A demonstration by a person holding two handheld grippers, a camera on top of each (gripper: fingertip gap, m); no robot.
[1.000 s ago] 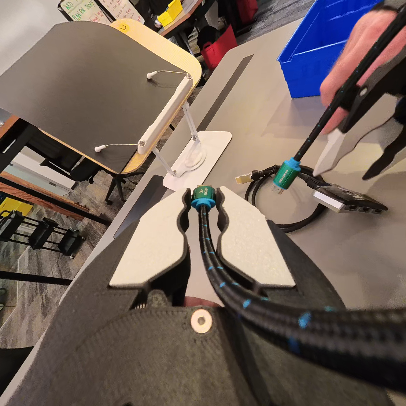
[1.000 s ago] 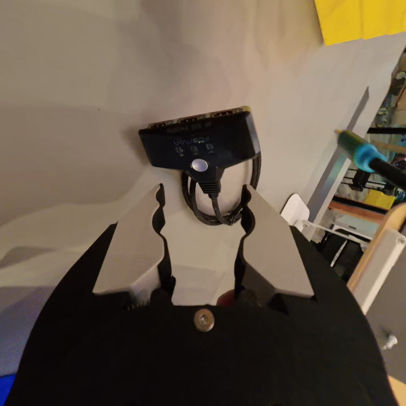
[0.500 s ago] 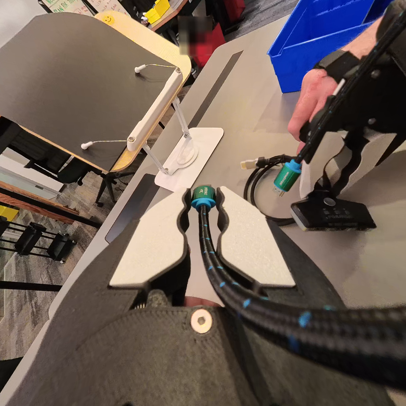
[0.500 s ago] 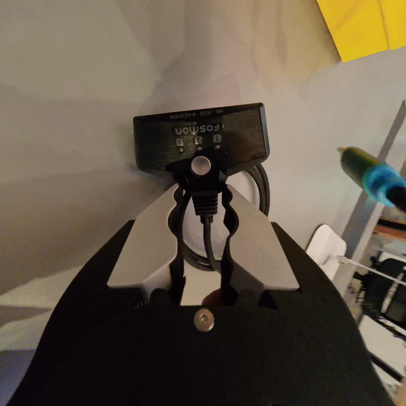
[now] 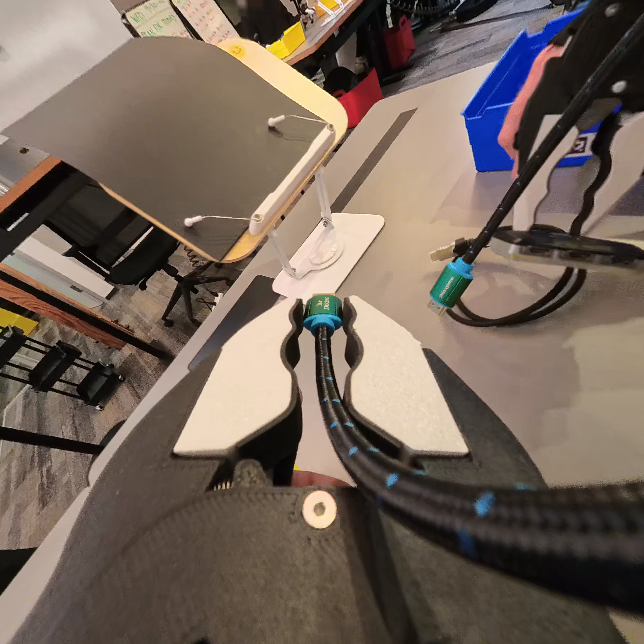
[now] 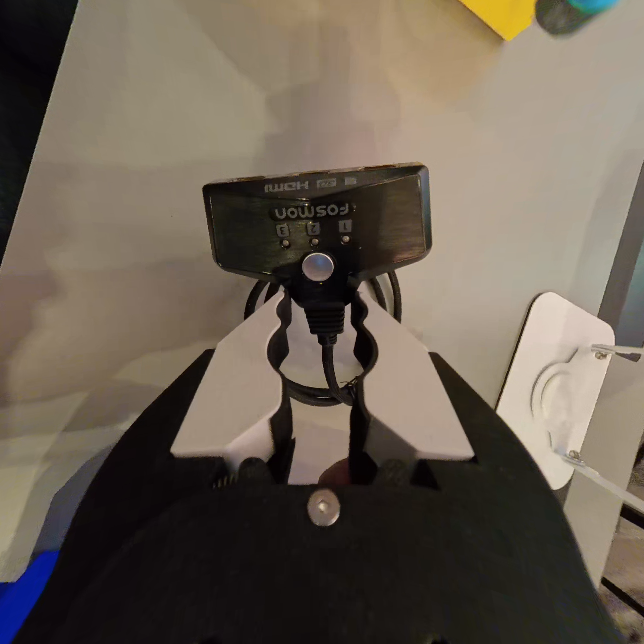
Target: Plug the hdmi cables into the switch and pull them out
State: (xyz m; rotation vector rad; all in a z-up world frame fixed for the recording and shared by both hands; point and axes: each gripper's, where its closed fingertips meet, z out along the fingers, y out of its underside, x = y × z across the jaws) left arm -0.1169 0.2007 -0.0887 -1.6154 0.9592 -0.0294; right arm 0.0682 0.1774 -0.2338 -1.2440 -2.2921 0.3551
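1. My left gripper has its jaws pinched narrow on the green HDMI plug. The braided cable trails back between the fingers and off toward four o'clock.
2. My right gripper has its jaws drawn in around the neck of the switch, just where the black pigtail lead leaves it. The tips look to be touching the tapered neck, so I call it a grip on the switch.
3. In the left wrist view the switch sits at two o'clock, blurred and seemingly raised off the grey table.
4. A second green plug dangles free at one to two o'clock, near the switch and not in any port.
5. The ports sit on the far edge of the switch, at twelve o'clock from my right wrist camera, so I barely see them.
6. Risk one: the grip is on a narrow taper, so a push from the plug could swivel the switch.
7. Risk two: the plug may meet the port tilted or flipped and jam.
8. Risk three: the hanging cable could snag the coiled lead beneath.
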